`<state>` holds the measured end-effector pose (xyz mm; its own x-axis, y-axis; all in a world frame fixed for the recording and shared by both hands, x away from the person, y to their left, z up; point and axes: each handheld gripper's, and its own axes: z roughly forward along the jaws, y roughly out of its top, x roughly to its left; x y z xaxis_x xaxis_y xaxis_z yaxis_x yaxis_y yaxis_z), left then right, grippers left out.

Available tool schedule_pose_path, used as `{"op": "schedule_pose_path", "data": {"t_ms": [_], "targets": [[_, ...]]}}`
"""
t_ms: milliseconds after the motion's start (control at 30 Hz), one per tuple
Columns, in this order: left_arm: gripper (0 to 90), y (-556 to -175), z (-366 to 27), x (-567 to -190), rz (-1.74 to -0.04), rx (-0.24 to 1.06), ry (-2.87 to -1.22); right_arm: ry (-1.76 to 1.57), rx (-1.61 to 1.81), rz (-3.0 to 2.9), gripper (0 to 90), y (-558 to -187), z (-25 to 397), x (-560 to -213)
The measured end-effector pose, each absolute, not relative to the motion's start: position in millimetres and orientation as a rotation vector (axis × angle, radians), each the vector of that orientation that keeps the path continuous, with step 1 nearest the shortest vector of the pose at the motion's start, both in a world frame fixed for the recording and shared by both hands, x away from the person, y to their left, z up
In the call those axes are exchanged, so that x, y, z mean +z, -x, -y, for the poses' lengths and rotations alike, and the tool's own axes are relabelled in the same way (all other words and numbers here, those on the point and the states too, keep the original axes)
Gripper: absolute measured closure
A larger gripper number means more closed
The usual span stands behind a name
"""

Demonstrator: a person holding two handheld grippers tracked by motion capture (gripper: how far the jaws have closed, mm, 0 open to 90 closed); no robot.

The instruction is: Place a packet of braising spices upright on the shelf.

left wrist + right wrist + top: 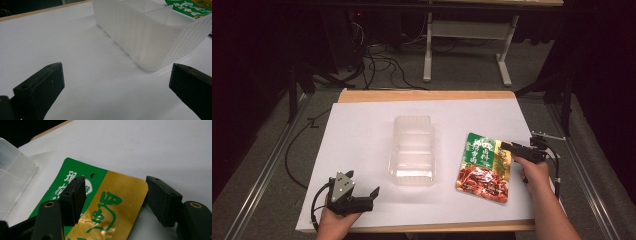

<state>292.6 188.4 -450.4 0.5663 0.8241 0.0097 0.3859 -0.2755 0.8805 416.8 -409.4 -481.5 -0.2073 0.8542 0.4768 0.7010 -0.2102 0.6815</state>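
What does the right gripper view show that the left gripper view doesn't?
Right gripper view alone: the right gripper open, jaws straddling the gold top corner of the pouch, with the punched hang hole visible.

Left gripper view alone: the left gripper open above bare white sheet, and the tray's ribbed outer wall close up, with a divider inside.

Both: the tray, the pouch's green printed part, the white sheet and the wooden table edge.

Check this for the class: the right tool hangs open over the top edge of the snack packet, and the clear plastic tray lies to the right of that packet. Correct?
Not quite. In the high view the clear plastic tray lies to the left of the snack packet, not to its right. The right tool does hang open over the packet's top edge.
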Motion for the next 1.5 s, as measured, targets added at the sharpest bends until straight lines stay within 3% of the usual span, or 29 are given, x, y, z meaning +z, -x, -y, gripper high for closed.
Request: {"op": "schedule_pose_path", "data": {"t_ms": [467, 967, 1067, 1133, 1300, 1433, 1500], "targets": [[0.4, -291.3, -186.3, -449.9, -0.960, 0.606, -1.873, -1.752, 1.525, -1.894, 36.5, -403.6, 398.7, -472.3], [0.6, -291.5, -183.5, -450.7, -0.927, 0.601, -1.895, -1.801, 1.373, -1.963, 34.4, -406.9, 395.8, -482.1], [0.6, -291.0, -183.4, -450.3, -0.921, 0.600, -1.891, -1.797, 1.403, -1.973, 38.4, -405.8, 397.3, -481.9], [0.6, -290.9, -183.7, -450.0, -0.915, 0.598, -1.892, -1.771, 1.468, -1.964, 48.4, -400.7, 401.5, -480.7], [0.7, -291.5, -182.8, -450.2, -0.905, 0.592, -1.899, -1.749, 1.452, -1.974, 55.1, -398.9, 401.9, -480.6], [0.7, -291.4, -181.6, -450.6, -0.901, 0.593, -1.905, -1.753, 1.420, -1.974, 52.8, -399.8, 399.7, -480.9], [0.8, -290.9, -181.2, -450.5, -0.896, 0.592, -1.910, -1.749, 1.341, -1.991, 43.8, -402.4, 395.1, -481.9]]}}
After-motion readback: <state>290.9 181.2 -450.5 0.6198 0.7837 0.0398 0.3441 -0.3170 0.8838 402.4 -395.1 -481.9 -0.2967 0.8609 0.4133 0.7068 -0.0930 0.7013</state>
